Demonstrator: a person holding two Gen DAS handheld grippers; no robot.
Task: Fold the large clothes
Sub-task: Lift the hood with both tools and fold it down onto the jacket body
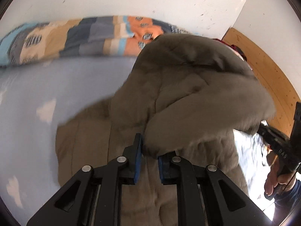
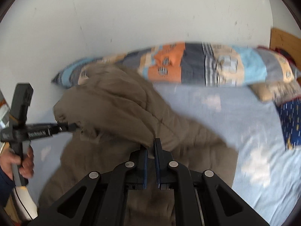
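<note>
A large olive-brown padded jacket (image 1: 188, 86) lies on the pale blue bed sheet (image 1: 47, 94), its upper part lifted and doubled over the lower part. My left gripper (image 1: 149, 150) is shut on a puffy edge of the jacket, held above the lower layer. My right gripper (image 2: 150, 146) is shut on another edge of the jacket (image 2: 116, 103). The right gripper also shows at the right edge of the left wrist view (image 1: 263, 130), at the jacket. The left gripper shows at the left of the right wrist view (image 2: 73, 126), its fingers in the cloth. Both views are motion-blurred.
A patchwork pillow (image 1: 84, 35) in orange, blue and beige lies along the white wall (image 2: 131, 18) at the bed's head. A dark blue patterned cloth (image 2: 289, 120) sits at the bed's right side. A wooden board (image 1: 263, 71) stands behind the jacket.
</note>
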